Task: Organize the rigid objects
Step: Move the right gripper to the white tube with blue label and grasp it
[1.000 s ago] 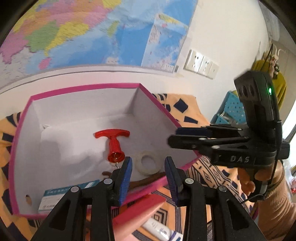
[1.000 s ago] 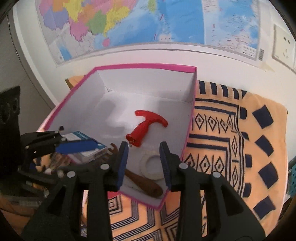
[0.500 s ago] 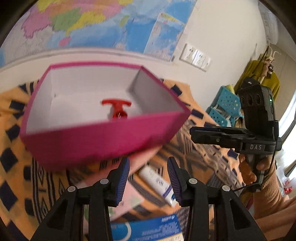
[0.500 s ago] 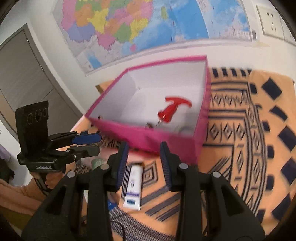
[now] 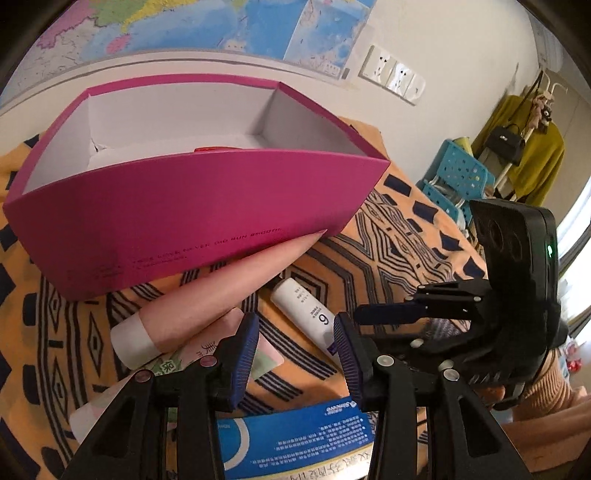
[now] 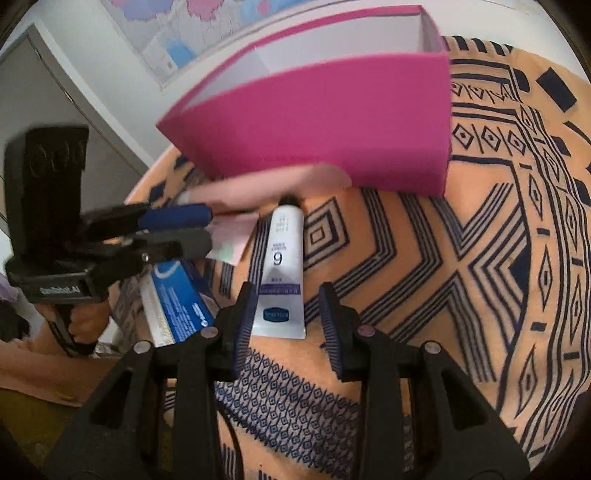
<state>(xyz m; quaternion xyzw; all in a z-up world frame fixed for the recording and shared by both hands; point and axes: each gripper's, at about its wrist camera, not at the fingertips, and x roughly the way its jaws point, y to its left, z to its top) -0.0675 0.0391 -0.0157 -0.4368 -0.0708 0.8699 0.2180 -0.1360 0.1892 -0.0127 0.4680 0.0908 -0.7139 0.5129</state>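
A magenta box point(image 5: 192, 206) stands on the patterned cloth, also in the right wrist view point(image 6: 332, 118). A red tool point(image 5: 214, 148) barely shows inside it. A pink tube point(image 5: 207, 288), a white tube marked 6 point(image 5: 306, 308) and a blue box point(image 5: 291, 432) lie in front. My left gripper point(image 5: 295, 354) is open and empty, low over the pink tube and a pale packet. My right gripper point(image 6: 286, 325) is open, with the flat end of the white tube point(image 6: 284, 273) between its fingers.
An orange cloth with dark patterns point(image 6: 480, 258) covers the table. The wall with a map point(image 5: 221, 26) and sockets point(image 5: 391, 79) is behind the box. Blue stools point(image 5: 454, 177) and hanging clothes point(image 5: 528, 162) stand beyond the right table edge.
Both grippers have pulled back from over the box and dropped low in front of it. The tubes and blue box have come into view. The right gripper now straddles the white tube.
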